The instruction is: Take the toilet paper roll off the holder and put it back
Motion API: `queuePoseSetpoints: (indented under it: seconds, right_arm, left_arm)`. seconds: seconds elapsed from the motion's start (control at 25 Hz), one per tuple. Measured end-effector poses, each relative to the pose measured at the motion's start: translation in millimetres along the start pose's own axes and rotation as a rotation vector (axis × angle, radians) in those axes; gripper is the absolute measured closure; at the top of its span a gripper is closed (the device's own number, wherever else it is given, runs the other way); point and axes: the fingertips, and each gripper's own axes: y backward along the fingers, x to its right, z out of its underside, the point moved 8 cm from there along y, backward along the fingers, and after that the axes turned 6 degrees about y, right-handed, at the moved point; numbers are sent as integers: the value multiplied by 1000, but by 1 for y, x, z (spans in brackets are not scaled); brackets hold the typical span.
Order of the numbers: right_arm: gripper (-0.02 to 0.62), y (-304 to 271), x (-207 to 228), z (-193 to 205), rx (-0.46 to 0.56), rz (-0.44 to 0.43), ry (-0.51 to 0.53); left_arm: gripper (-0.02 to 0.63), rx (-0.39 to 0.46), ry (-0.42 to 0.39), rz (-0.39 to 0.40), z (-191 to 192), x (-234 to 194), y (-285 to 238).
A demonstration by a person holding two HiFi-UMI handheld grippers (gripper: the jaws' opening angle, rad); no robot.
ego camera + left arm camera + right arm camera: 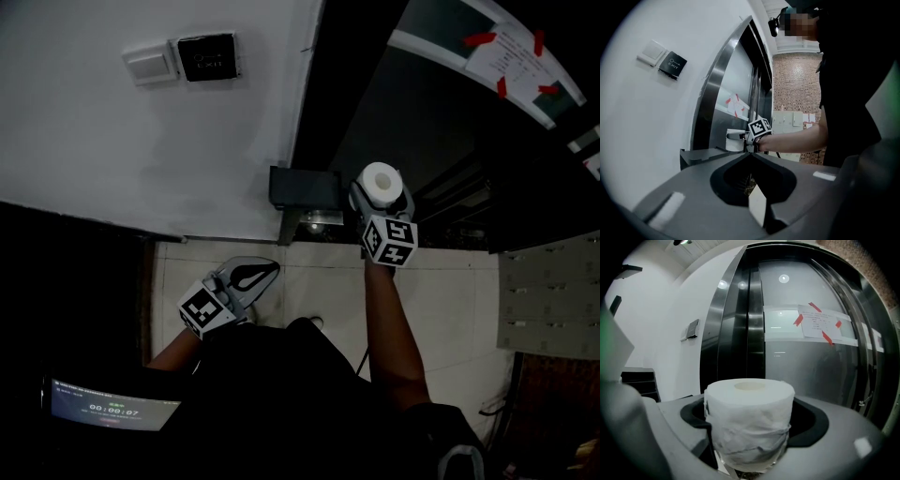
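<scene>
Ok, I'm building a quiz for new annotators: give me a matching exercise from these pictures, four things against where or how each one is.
Things:
1. toilet paper roll
2. left gripper
3. exit button
4. paper notice

Place or state:
A. stuck with red tape on the door
B. shut, with nothing in it
C. mounted on the white wall
D. held upright in the right gripper

Pairs: 1-D, 2-B, 3-C, 4-A.
</scene>
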Motion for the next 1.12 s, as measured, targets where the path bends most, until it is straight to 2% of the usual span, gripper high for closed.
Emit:
queuePoseSetpoints:
  seconds: [0.16, 0.4, 0.56, 0.68, 0.8, 0.96, 1.04, 1.12]
  right_arm:
    - [137, -4, 5, 12, -6, -3, -42]
    - [137, -11, 15, 43, 10, 12, -287]
    - [137, -13, 25, 72, 20, 46, -515]
    - [137, -15, 25, 95, 22, 35, -693]
    - [137, -16, 21, 121, 41, 29, -964]
    - [137, -22, 11, 159, 104, 32, -1355]
    - [137, -25, 5, 170, 122, 24, -1463]
    - [137, -26, -2, 175, 116, 8, -1503]
  left_arm:
    - [601, 2, -36, -4, 7, -2, 3]
    - [601, -2, -6, -18, 7, -1, 7]
    - [601, -12, 13, -25, 5, -1, 9]
    - [601, -7, -3, -31, 9, -2, 11]
    - [601, -16, 17, -42, 6, 1, 14]
    - [601, -9, -11, -44, 12, -4, 16]
    - [601, -9, -16, -45, 12, -6, 16]
    - [601, -10, -7, -48, 11, -5, 17]
